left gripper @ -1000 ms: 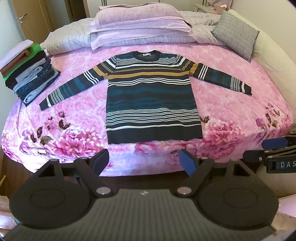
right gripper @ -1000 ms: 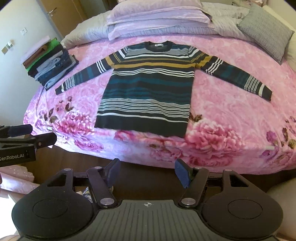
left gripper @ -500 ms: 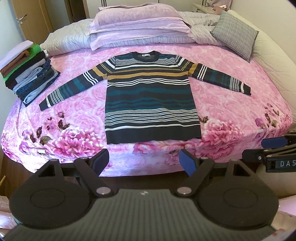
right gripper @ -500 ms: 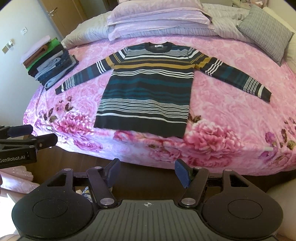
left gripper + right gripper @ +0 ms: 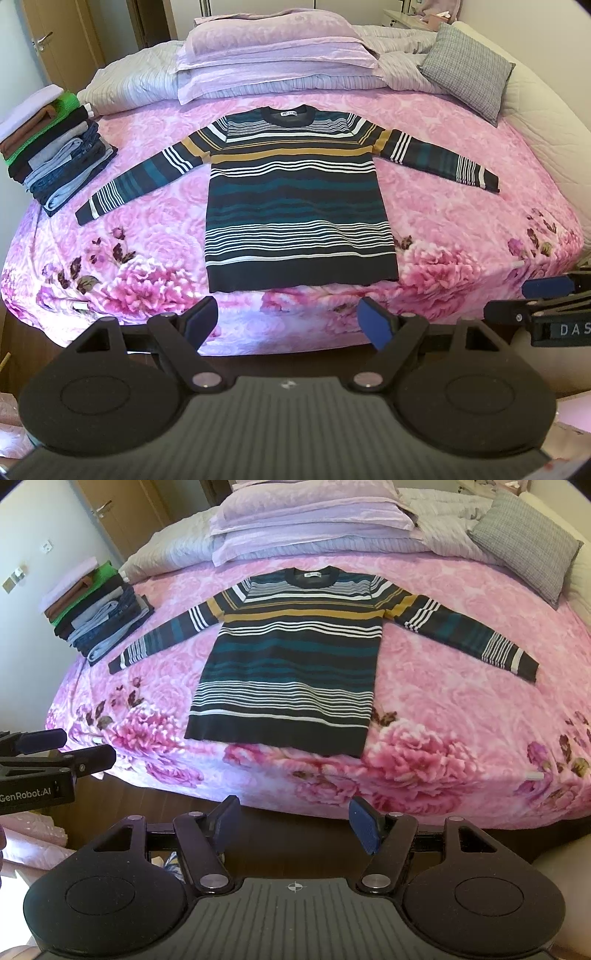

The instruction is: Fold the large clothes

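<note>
While sweater (image 5: pixel 299 199) lies flat, tongs (image 5: pixel 288 321) gape.

A wide bed under a pink rose-printed bedspread (image 5: pixel 461 221) fills mid-frame; lilac pillows (image 5: pixel 273 55) (stacked) upper centre, wooden door (image 5: pixel 55 40) upper left, dark wood floor (image 5: pixel 295 823) below.

A home bedroom is shown. Most of the view is taken up by a bed (image 5: pixel 461 221) covered with a pink floral spread, with lilac pillows (image 5: pixel 277 48) stacked at its head and a grey checked cushion (image 5: pixel 467 79) beside them. A wooden door (image 5: pixel 48 40) and a wall switch (image 5: pixel 47 546) are seen at the left.
</note>
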### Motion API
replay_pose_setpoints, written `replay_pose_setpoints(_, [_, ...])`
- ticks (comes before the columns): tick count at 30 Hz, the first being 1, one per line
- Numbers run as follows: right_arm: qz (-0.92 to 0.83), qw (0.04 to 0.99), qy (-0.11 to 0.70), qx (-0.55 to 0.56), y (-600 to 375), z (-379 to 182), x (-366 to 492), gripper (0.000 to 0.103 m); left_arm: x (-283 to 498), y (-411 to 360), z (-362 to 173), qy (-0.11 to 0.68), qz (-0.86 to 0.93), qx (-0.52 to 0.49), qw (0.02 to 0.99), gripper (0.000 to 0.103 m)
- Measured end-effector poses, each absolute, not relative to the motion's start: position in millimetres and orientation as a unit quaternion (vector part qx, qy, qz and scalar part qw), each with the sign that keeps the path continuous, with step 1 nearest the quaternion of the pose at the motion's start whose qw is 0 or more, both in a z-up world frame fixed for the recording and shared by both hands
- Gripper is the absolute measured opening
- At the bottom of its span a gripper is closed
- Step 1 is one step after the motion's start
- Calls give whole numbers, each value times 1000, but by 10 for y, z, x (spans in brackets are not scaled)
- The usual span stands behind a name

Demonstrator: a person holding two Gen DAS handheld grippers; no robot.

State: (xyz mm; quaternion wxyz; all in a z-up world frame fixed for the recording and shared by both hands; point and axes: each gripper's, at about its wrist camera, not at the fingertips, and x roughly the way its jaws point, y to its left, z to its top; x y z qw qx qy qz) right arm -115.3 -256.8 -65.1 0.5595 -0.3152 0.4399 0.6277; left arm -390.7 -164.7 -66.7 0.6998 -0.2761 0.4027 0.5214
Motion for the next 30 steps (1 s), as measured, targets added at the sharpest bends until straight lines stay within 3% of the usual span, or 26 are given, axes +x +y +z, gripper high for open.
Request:
replay_pose_setpoints(14, [631, 552, 458, -296, -2155, -752, -1070, 62, -4319, -1080, -793, 354, 552, -342, 673, 80])
replay_pose_setpoints(23, [604, 590, 485, -229, -1386, -848, -747, 62, -5229, 7, -1186, 235, 601, -440, 625, 80])
replay_pose_setpoints(26, [582, 609, 499, -204, -1039, -927, -618, 62, -5589, 508, -1457, 189, 622, -467, 599, 76])
replay_pose_setpoints(30, [538, 647, 521, -143, -472, -1020, -376, 62, -6040, 1161, -1860, 169, 646, -485, 564, 62])
